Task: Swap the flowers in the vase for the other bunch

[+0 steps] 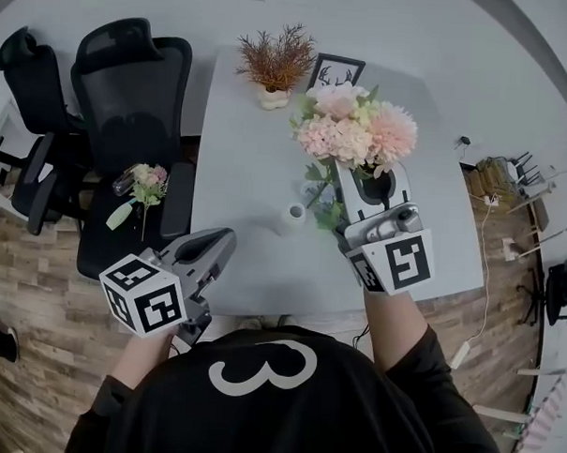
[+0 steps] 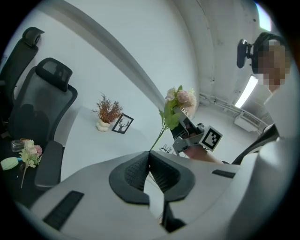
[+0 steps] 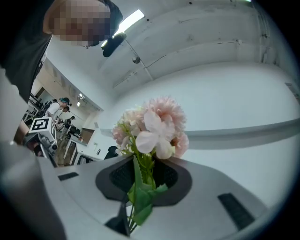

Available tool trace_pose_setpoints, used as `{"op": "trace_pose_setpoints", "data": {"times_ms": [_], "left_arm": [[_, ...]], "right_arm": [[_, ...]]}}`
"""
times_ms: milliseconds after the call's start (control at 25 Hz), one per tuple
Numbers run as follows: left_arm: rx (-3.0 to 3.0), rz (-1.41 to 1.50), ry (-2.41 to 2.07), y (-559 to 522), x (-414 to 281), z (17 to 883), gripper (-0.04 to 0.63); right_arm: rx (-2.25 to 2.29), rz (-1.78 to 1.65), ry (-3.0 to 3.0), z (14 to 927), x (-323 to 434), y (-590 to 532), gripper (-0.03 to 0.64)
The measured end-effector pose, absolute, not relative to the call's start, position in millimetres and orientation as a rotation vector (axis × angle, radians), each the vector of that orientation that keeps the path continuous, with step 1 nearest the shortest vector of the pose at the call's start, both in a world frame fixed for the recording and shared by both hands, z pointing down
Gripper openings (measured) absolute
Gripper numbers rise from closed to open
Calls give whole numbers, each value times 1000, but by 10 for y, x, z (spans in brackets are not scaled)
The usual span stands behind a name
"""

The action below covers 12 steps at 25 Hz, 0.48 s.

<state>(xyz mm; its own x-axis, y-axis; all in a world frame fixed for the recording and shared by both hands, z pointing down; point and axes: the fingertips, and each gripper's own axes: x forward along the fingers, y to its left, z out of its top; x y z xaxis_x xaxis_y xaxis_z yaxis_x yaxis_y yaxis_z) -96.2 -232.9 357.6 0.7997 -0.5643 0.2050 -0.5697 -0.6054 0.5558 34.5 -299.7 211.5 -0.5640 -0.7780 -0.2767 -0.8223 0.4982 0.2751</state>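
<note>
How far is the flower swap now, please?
Done: the pink bunch is out of the white vase, which looks empty. In hand: the right gripper grips its stems. Left: setting it down and putting the small bunch on the chair into the vase.

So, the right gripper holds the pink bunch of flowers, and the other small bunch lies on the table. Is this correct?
Not quite. The right gripper does hold the pink bunch, but the small bunch lies on the seat of the black chair, beside the table, not on it. The head view shows this.
</note>
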Motion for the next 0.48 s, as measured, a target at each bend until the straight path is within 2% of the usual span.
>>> {"op": "trace_pose_setpoints", "data": {"times_ms": [480], "left_arm": [[2274, 62, -875, -2388, -1249, 3958, 12]], "right_arm": [[-1412, 482, 2732, 3046, 66, -3297, 84]]}}
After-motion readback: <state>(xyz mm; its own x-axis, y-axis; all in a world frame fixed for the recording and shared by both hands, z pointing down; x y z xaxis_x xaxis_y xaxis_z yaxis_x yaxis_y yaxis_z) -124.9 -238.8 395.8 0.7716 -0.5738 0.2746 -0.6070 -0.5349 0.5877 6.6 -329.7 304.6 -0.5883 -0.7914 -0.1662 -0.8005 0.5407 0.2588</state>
